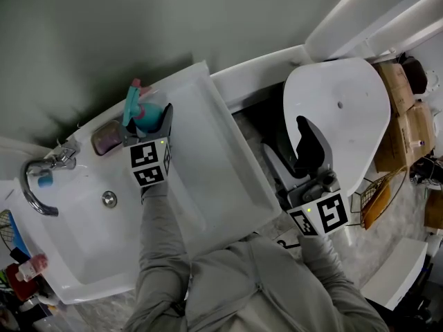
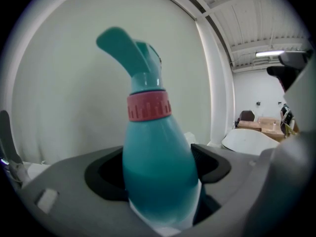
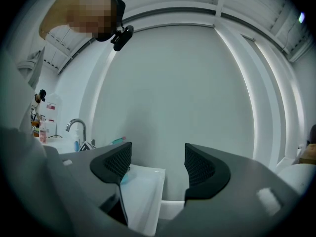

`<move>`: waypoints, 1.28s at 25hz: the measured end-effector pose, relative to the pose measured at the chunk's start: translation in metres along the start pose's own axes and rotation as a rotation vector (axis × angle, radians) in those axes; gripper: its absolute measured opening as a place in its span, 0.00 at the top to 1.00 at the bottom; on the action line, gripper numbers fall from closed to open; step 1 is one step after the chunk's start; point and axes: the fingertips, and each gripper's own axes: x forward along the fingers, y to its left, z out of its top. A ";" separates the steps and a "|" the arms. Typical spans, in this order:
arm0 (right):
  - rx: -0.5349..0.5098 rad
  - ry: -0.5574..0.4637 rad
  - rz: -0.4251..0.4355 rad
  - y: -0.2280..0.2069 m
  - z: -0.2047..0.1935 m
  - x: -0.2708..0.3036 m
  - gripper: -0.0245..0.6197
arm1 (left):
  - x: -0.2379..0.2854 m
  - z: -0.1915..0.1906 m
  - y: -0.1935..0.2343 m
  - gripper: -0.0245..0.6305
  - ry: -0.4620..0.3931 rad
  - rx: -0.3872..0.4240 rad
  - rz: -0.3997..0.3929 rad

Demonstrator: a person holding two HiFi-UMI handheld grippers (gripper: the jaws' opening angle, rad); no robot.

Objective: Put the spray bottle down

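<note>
Grey-green wall behind, with a white sink set against it: faucet at the left end, drain in the basin, and a soap dish with a pinkish bar on the back ledge. White toilet to the right of the sink; cardboard boxes and a wire basket beyond it. Left gripper is over the sink's back ledge, just right of the soap dish. Its jaws are closed on the lower body of the spray bottle, one pad on each side and both in contact. The bottle is teal with a pink collar and a teal trigger head. It leans slightly in the grip, with the head toward the wall. Can't tell whether its base touches the ledge; the gripper body blocks that. Right gripper is well apart from the sink, in front of the toilet, with jaws spread wide and nothing between them. Through that gap only the wall and the sink's near corner show. Grey sleeves run to both grippers.
</note>
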 end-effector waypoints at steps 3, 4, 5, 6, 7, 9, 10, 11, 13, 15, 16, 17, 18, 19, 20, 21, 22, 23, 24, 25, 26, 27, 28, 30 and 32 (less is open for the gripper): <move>0.001 0.005 0.004 -0.001 -0.003 0.007 0.44 | 0.005 -0.005 0.000 0.30 0.000 -0.006 -0.001; 0.001 0.006 0.006 -0.002 -0.003 0.009 0.44 | 0.006 -0.006 0.000 0.30 0.001 -0.008 0.000; 0.000 0.008 0.006 -0.002 -0.004 0.010 0.44 | 0.007 -0.007 0.000 0.30 0.002 -0.009 -0.001; 0.000 0.011 0.006 -0.002 -0.004 0.011 0.44 | 0.008 -0.009 0.000 0.30 0.004 -0.010 -0.001; 0.000 0.013 0.007 -0.002 -0.005 0.012 0.44 | 0.009 -0.010 0.001 0.30 0.006 -0.009 -0.002; 0.000 0.017 0.009 0.000 -0.007 0.014 0.44 | 0.010 -0.013 0.002 0.30 0.008 -0.005 -0.002; -0.001 0.019 0.011 0.001 -0.008 0.014 0.44 | 0.010 -0.014 0.001 0.30 0.007 0.000 -0.002; -0.001 0.020 0.011 0.001 -0.008 0.015 0.44 | 0.011 -0.014 0.001 0.30 0.006 0.006 -0.002; -0.003 0.020 0.011 0.001 -0.008 0.015 0.44 | 0.012 -0.014 -0.001 0.30 0.005 0.021 -0.002; -0.005 0.020 0.010 0.001 -0.007 0.015 0.44 | 0.013 -0.014 -0.002 0.30 0.001 0.029 -0.003; -0.005 0.019 0.010 0.001 -0.006 0.015 0.44 | 0.013 -0.013 -0.002 0.30 -0.003 0.029 -0.005; -0.006 0.018 0.009 0.000 -0.006 0.014 0.44 | 0.013 -0.013 -0.002 0.30 -0.006 0.028 -0.008; -0.006 0.017 0.008 0.000 -0.006 0.013 0.44 | 0.014 -0.012 -0.003 0.30 -0.010 0.028 -0.014; -0.007 0.017 0.006 -0.001 -0.006 0.013 0.44 | 0.014 -0.012 -0.005 0.30 -0.012 0.031 -0.020; -0.008 0.018 0.005 -0.001 -0.006 0.012 0.44 | 0.015 -0.012 -0.006 0.30 -0.012 0.033 -0.025; -0.010 0.019 0.003 -0.001 -0.005 0.011 0.44 | 0.015 -0.012 -0.007 0.30 -0.012 0.034 -0.030; -0.010 0.019 0.002 -0.001 -0.005 0.011 0.44 | 0.015 -0.012 -0.008 0.30 -0.013 0.035 -0.032; -0.011 0.018 0.002 -0.001 -0.004 0.010 0.44 | 0.015 -0.011 -0.008 0.30 -0.015 0.036 -0.032; -0.012 0.016 0.003 0.000 -0.003 0.010 0.44 | 0.014 -0.011 -0.007 0.30 -0.017 0.037 -0.031; -0.013 0.014 0.003 0.000 -0.003 0.010 0.44 | 0.014 -0.009 -0.007 0.30 -0.021 0.037 -0.029; -0.014 0.012 0.004 0.001 -0.002 0.009 0.44 | 0.012 -0.008 -0.006 0.30 -0.025 0.037 -0.027; -0.015 0.010 0.005 0.002 -0.001 0.009 0.44 | 0.011 -0.006 -0.005 0.30 -0.030 0.037 -0.024; -0.015 0.007 0.006 0.002 -0.001 0.009 0.44 | 0.009 -0.003 -0.005 0.30 -0.037 0.038 -0.023; -0.015 0.002 0.008 0.004 0.002 0.007 0.44 | 0.005 0.003 -0.005 0.30 -0.052 0.041 -0.022; -0.015 -0.005 0.012 0.006 0.005 0.005 0.44 | -0.002 0.009 -0.007 0.30 -0.062 0.045 -0.021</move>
